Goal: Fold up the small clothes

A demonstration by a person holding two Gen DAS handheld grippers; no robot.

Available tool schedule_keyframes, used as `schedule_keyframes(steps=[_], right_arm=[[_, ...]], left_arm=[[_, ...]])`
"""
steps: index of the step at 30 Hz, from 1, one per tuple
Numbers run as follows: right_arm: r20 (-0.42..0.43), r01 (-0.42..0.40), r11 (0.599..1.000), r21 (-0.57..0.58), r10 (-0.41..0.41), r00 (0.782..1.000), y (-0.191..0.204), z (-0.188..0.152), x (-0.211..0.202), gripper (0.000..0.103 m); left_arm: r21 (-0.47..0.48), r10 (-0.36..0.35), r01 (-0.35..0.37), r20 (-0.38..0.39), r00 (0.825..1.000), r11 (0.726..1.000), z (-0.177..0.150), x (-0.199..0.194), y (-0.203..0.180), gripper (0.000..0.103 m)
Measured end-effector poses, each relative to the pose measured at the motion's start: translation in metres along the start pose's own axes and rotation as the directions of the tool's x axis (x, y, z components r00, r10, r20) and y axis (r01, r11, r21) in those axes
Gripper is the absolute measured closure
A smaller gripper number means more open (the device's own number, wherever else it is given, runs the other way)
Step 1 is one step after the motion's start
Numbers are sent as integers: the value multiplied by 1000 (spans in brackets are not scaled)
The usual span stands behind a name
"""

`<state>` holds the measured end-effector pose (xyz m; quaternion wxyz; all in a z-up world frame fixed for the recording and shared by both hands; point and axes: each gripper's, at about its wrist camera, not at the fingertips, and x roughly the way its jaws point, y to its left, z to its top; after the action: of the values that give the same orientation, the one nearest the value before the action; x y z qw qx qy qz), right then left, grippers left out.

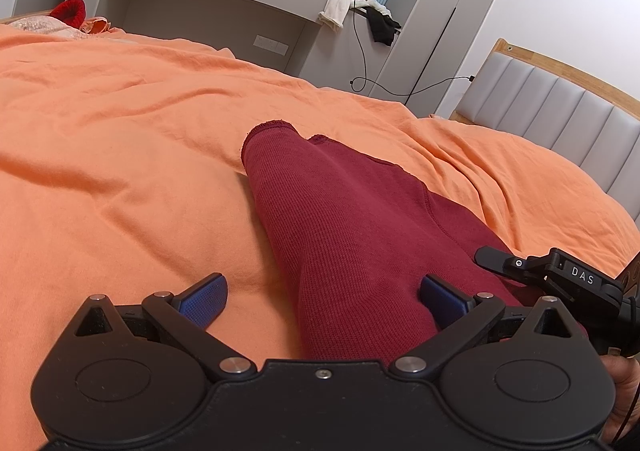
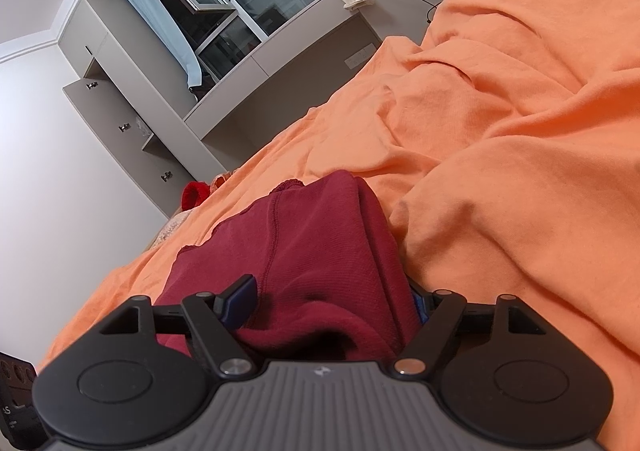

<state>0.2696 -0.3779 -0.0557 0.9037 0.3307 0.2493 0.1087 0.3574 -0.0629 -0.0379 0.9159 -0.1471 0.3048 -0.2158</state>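
- Left wrist view: left gripper gapes wide, grasping nothing; the garment runs between its pads toward 12 o'clock on the sheet.
- Right wrist view: right gripper spreads wide, garment bunched between the fingers; grip unclear.
- Headboard at 2 o'clock.

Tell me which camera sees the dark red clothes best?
The left wrist view shows the dark red garment best: it stretches out long over the orange sheet, hem edge visible. The right wrist view shows it bunched up close, partly hidden by the right gripper straddling it.
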Motion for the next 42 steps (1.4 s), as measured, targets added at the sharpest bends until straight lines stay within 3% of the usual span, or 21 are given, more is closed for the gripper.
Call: schedule_keyframes(steps=[11,15,16,19,26,29,31,33,37,42], right_arm=[[-6,45,997,-61,-45,999,10,2,2,31],[-5,66,992,-106,-67,998,18,4,1,40],[-2,75,990,-118,-76,997,21,5,0,49],[-4,87,987,-135,-89,996,25,8,-2,60],[-3,109,979,-174,-111,994,32,11,-6,70],[5,112,973,-202,-113,994,36,11,-7,74],[18,115,970,-216,-114,993,39,10,-9,75],[29,119,966,-229,-115,993,43,10,-10,76],[48,129,958,-254,-121,991,49,9,-10,77],[75,145,942,-303,-128,989,59,11,-10,77]], left_arm=[[-2,3,-3,-4,1000,1000,1,2,0,0],[-9,8,-8,-29,1000,1000,4,5,-2,0],[-13,9,-9,-40,999,1000,6,6,-2,0],[-29,11,-13,-73,997,999,11,9,-3,1],[-49,31,-39,-155,987,998,25,17,-5,7],[-47,21,-29,-170,985,998,26,18,-7,16],[-65,-9,-3,-176,984,998,28,18,-7,35],[-73,-36,23,-182,983,997,29,19,-8,47],[-58,-12,3,-160,987,998,28,19,-16,63],[-11,23,-24,-113,993,1000,30,11,-26,73]])
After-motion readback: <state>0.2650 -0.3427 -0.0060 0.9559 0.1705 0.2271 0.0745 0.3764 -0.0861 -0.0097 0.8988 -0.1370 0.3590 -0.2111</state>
